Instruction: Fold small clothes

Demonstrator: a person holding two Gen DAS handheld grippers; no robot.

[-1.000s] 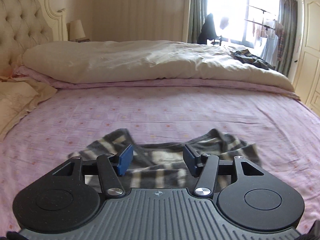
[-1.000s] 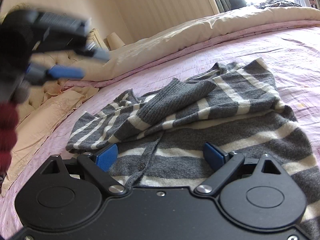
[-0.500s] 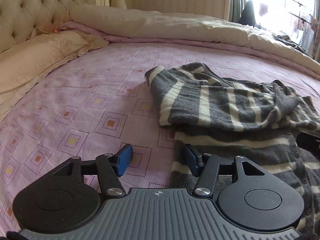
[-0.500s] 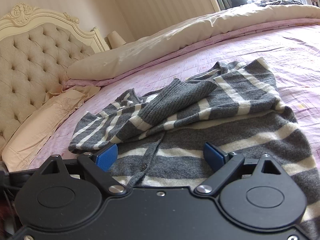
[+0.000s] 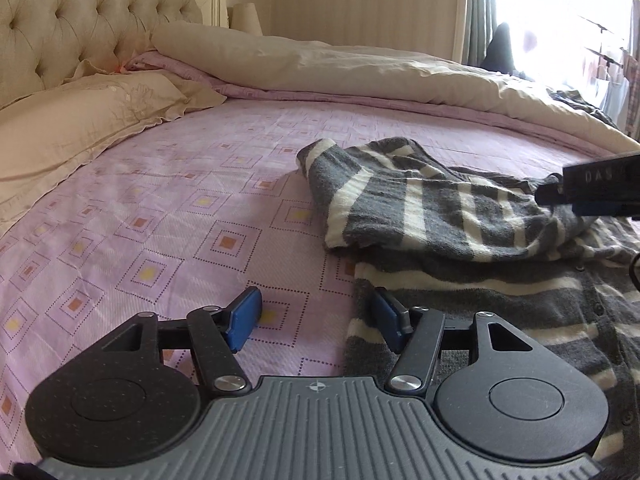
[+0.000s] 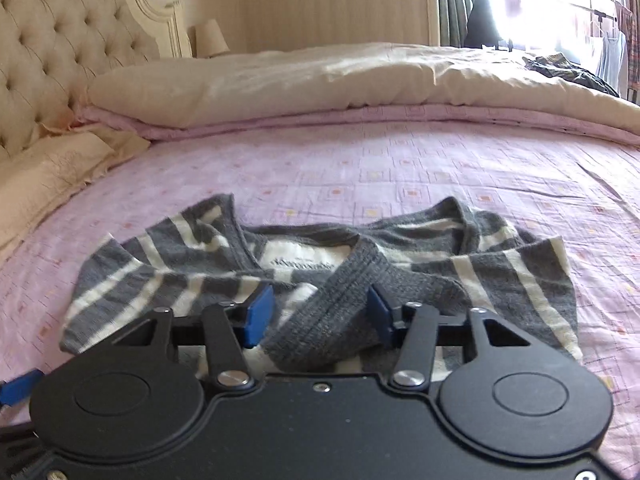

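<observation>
Lying crumpled on the pink bed sheet point(image 5: 168, 216) is the striped cardigan point(image 5: 460, 216), sleeves thrown across the body, button placket running along the near part.

L tongs point(image 5: 316, 320): spread, hovering low at the garment's left edge; one pad over bare sheet, other over the knit, nothing pinched.

R tongs point(image 6: 316, 312): jaws have just been closing, w/ the grey ribbed sleeve cuff point(image 6: 340, 312) sitting between them. Pads look near the knit but gap is showing on the left side, so not clamped yet, by my read.

Risks, as judged:
- R closing on the thick cuff only partway → sleeve slipping out on lift.
- R pinching cuff plus body layer under it → whole cardigan dragging, bunching worse.
- L catching the sheet w/ the hem, since one pad is sitting over bare sheet → sheet pulling up w/ the fold.
- Buttons snagging on the loose knit.
</observation>
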